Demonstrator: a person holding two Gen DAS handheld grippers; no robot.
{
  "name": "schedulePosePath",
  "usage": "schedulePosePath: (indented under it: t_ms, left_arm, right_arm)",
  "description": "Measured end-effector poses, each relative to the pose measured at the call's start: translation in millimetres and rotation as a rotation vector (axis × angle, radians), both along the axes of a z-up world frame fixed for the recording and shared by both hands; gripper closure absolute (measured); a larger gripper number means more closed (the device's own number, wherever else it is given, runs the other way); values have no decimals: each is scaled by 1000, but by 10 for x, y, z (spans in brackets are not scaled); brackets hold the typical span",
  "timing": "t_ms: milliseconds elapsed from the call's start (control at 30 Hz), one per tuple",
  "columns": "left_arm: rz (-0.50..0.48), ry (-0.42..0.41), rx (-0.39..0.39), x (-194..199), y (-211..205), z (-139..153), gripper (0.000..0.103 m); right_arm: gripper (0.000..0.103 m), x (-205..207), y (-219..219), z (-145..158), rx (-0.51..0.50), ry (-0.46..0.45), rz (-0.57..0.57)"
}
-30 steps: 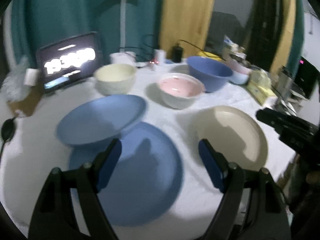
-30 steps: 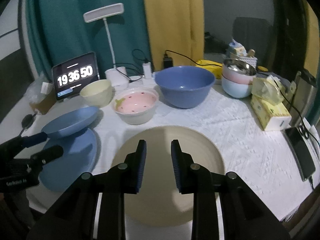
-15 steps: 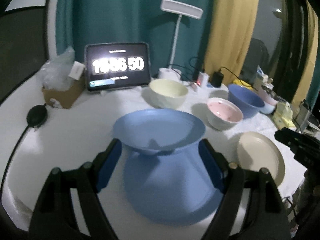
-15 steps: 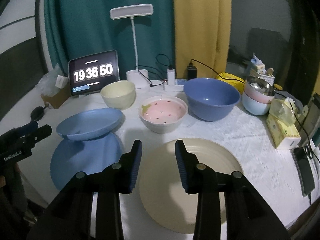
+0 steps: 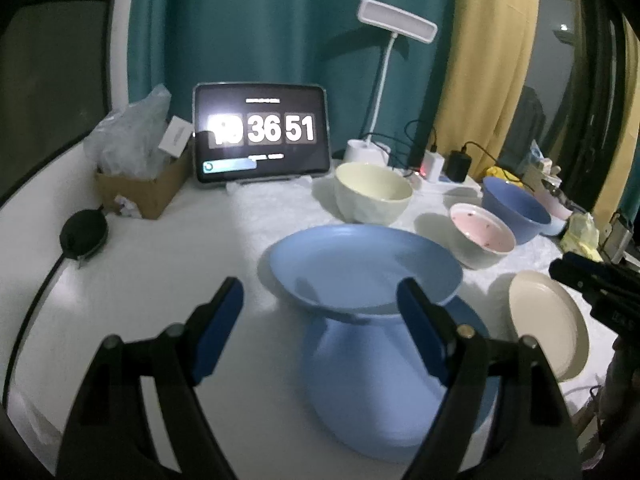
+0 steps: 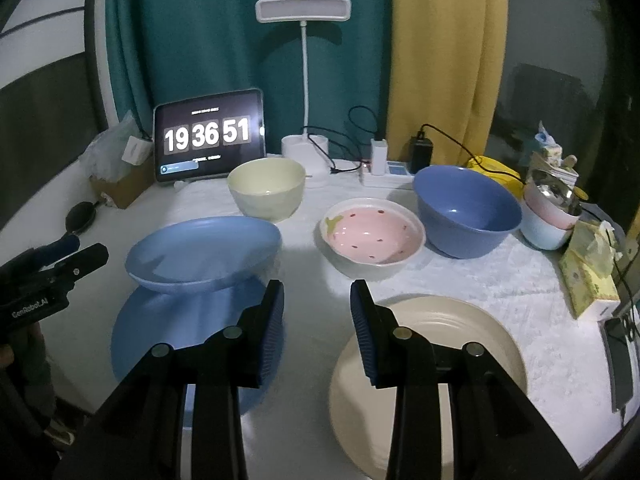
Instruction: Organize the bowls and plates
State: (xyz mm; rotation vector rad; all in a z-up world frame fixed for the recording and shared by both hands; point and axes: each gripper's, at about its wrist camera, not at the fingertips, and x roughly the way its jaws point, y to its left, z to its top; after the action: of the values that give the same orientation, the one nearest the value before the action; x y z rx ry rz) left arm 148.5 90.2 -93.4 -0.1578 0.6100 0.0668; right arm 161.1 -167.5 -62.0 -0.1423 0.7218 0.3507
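A shallow blue plate [image 5: 364,268] [image 6: 204,252] rests tilted, its near edge over a flat blue plate [image 5: 380,380] [image 6: 180,344]. A cream plate [image 6: 428,380] [image 5: 548,324] lies at the front right. Behind stand a cream bowl [image 6: 266,192], a pink strawberry bowl [image 6: 372,234] and a large blue bowl [image 6: 466,210]. My left gripper [image 5: 318,286] is wide open and holds nothing; the tilted plate's near rim is just ahead of its right finger. My right gripper [image 6: 317,286] is open and hangs over the bare cloth between the blue plates and the cream plate.
At the table's back stand a tablet clock [image 6: 208,136], a white desk lamp [image 6: 304,12] and chargers with cables. A cardboard box [image 5: 140,184] sits at the back left. Stacked bowls [image 6: 548,216], tissue packs [image 6: 588,276] and a phone [image 6: 618,360] line the right edge.
The left gripper has moved left, so the blue plates now sit right of its centre. The right gripper has shifted left off the cream plate and its jaws have widened.
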Motion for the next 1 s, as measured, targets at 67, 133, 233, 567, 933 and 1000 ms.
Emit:
schedulePosePath:
  t_ms: [67,133,233,567,933,1000]
  left_arm:
    - [7,0,-2,28,57,-16,23]
    - [16,-2,-5,57,126,-32,23]
    - [29,-2,-11,113,227,-64,23]
    - [38,16,-33,367,442,-229,23]
    - [35,72,-77,697,515,-419,23]
    - [38,89,-93,742,546,-457,23]
  right_arm:
    - [66,33,78,-26,-5,9,10]
    - [66,61,141,-41,-10,13,17]
    - [66,131,250,-71,-15,23,32]
    - [66,402,480,-203,6,78,42]
    - [66,720,631,-416,24,154,60]
    - [66,779,654,-472,36,177,59]
